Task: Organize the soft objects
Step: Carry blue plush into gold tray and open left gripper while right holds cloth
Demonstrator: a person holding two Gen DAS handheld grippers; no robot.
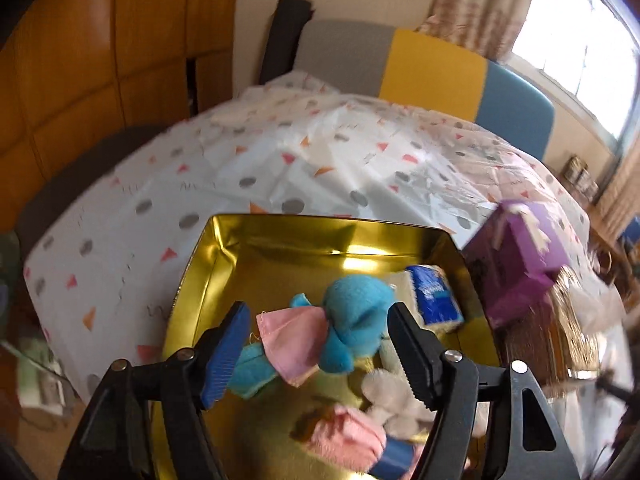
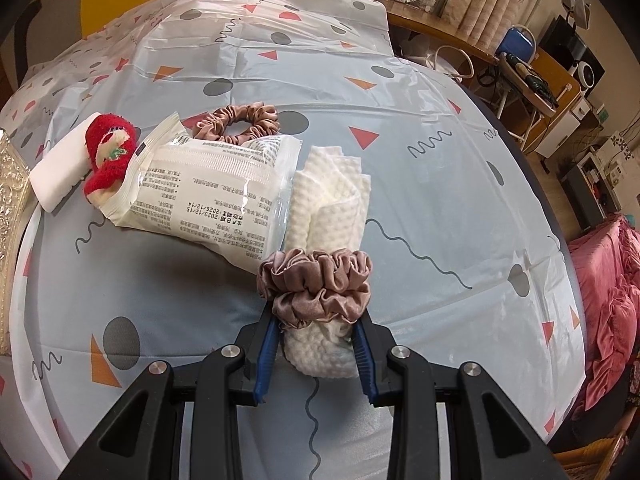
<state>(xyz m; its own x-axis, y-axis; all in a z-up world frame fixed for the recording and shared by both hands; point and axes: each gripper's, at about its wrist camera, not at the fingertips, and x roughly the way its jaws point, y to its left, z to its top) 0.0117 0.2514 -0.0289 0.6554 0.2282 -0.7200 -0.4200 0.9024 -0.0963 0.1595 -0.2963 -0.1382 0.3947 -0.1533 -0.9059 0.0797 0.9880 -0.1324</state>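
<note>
In the left wrist view a gold tin (image 1: 280,236) stands open on the patterned tablecloth. A blue plush toy in a pink skirt (image 1: 348,328) lies in it, between the fingers of my left gripper (image 1: 318,312). The jaws stand wide and neither pad presses on the toy. Also in the tin are a blue tissue pack (image 1: 434,296), a white plush (image 1: 392,396) and a pink fluffy piece (image 1: 344,432). In the right wrist view my right gripper (image 2: 316,322) is shut on the near end of a rolled white cloth (image 2: 332,200), bound by a brown satin scrunchie (image 2: 316,284).
A purple box (image 1: 516,260) and an ornate gold lid (image 1: 560,332) sit right of the tin. On the table beyond the cloth lie a wipes pack (image 2: 208,184), a red knitted piece (image 2: 106,156), a white block (image 2: 60,168) and another scrunchie (image 2: 236,124).
</note>
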